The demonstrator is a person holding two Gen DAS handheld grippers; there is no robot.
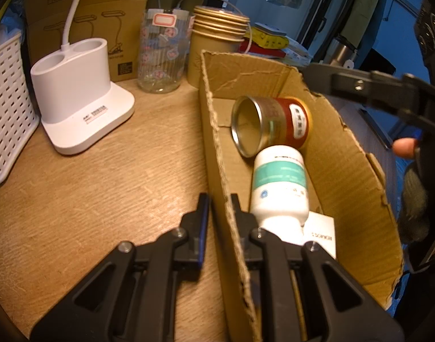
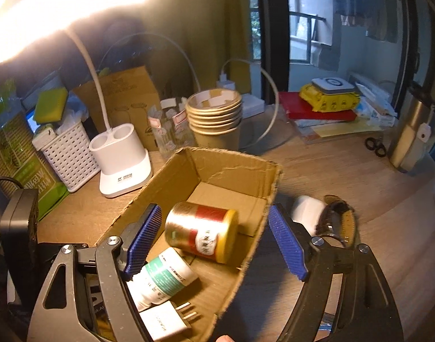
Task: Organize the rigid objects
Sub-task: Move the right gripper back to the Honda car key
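An open cardboard box (image 1: 345, 188) stands on the wooden desk. My left gripper (image 1: 220, 209) is shut on the box's left wall, one finger inside and one outside. In the box lie a red and gold tin can (image 1: 271, 125) on its side, a white bottle with a teal label (image 1: 280, 182) and a white plug adapter (image 1: 321, 233). My right gripper (image 2: 217, 242) hangs open over the box (image 2: 231, 171), above the tin can (image 2: 200, 233), pads clear of it. Its right pad sits outside the box's right wall. The bottle (image 2: 160, 279) and adapter (image 2: 166, 319) lie nearer.
A wristwatch (image 2: 338, 222) and a small white object (image 2: 306, 211) lie right of the box. Behind it stand stacked paper cups (image 2: 214, 119), a glass jar (image 1: 160, 54), a white lamp base (image 1: 77, 94) and a white basket (image 2: 69, 156). Scissors (image 2: 375, 146) and a metal flask (image 2: 411, 136) are far right.
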